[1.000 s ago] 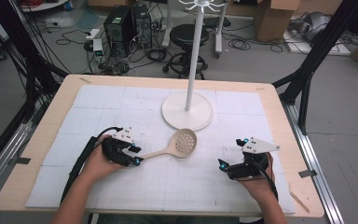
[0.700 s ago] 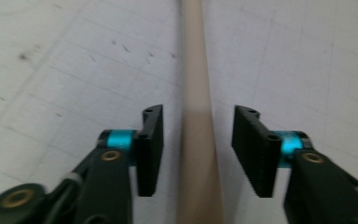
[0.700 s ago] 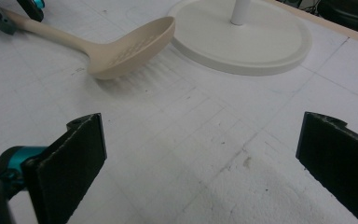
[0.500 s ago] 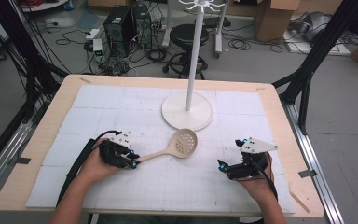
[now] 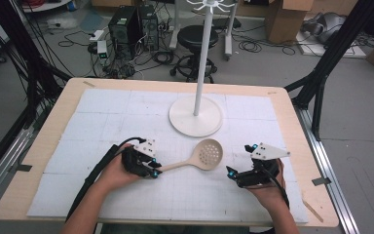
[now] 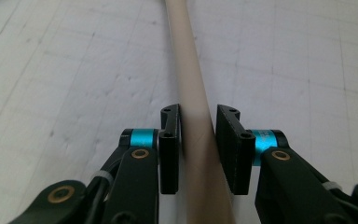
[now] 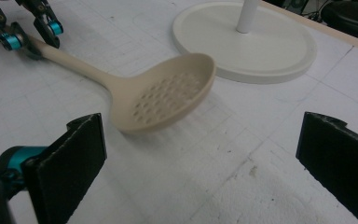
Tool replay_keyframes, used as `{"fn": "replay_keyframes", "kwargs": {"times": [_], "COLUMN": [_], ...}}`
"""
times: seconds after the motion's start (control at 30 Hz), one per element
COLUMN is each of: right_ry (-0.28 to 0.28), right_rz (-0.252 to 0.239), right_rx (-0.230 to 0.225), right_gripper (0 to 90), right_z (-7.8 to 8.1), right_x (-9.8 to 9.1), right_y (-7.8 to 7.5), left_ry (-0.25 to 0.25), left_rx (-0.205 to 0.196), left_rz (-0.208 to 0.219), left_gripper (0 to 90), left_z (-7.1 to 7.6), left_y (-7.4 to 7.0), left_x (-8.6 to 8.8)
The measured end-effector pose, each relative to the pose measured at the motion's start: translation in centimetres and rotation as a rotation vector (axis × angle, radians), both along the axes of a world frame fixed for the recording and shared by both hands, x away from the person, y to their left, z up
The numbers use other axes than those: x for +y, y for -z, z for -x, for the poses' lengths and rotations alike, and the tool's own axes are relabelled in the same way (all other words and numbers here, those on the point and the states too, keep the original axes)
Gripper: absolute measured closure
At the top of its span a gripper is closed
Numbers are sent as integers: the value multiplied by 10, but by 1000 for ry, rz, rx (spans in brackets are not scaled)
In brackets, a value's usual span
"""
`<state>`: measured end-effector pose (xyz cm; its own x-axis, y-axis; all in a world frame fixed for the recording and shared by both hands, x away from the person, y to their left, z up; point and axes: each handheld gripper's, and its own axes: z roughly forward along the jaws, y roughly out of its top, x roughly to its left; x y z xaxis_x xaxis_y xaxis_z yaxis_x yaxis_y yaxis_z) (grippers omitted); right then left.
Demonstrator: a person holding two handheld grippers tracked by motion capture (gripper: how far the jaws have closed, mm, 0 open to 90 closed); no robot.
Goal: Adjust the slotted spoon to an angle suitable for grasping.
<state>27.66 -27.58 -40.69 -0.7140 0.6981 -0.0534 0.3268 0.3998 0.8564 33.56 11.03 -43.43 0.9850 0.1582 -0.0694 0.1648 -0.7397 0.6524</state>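
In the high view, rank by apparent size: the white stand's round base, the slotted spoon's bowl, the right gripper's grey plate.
1. The stand's round base, clearly largest.
2. The spoon's bowl.
3. The right gripper's grey plate, close to the bowl; I would not rank those two firmly.

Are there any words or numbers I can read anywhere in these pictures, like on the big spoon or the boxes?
None can be read.
The slotted spoon is plain, with no writing.
The white stand has no label.
The cardboard boxes on the floor are too far off and blurred to show any print.
The left tool and right tool carry no lettering.
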Motion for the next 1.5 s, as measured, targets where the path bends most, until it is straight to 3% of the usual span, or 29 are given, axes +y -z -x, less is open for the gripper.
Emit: {"fn": "replay_keyframes", "kwargs": {"times": [0.17,0.3,0.4,0.43,0.47,0.53,0.6,0.63,0.67,0.7,0.77,0.83,0.97,1.07,1.23,1.5], "right_ry": [6,8,7,9,9,11,11,11,12,11,11,8,4,0,-4,3], "right_rz": [-7,-10,-6,-13,-13,-18,-18,-21,-24,-21,-21,-16,-16,-15,-17,-20], "right_rx": [-5,-6,-8,-5,-5,-6,-7,-11,-11,-10,-11,-12,-11,-14,-19,-13], "right_gripper": [5,5,5,5,5,5,6,6,5,5,5,5,6,5,5,6], "right_z": [1,1,1,1,1,2,2,2,2,2,2,1,1,1,2,3], "right_x": [-2,-3,-3,-3,-3,-4,-5,-6,-6,-6,-6,-4,-2,1,2,-4], "right_y": [-2,-2,-2,-2,-2,-3,-4,-4,-4,-4,-4,-4,-4,-5,-7,-4], "left_ry": [39,65,68,59,38,0,-14,-41,-41,-75,-85,-115,-143,-157,-237,-307], "left_rx": [-4,-7,-18,-27,-31,-34,-31,-29,-29,-17,-20,-15,-10,-43,-100,-66], "left_rz": [-10,16,24,23,26,30,36,45,45,59,59,62,65,57,41,61], "left_gripper": [711,709,694,551,551,476,468,467,465,465,462,455,440,463,461,462], "left_z": [-3,-4,-5,-4,-3,1,3,7,7,12,13,16,14,14,9,2], "left_y": [-1,1,3,3,3,3,2,2,2,3,3,5,7,8,8,9], "left_x": [-19,-37,-38,-39,-39,-28,-22,-8,-8,8,14,33,39,38,42,55]}}
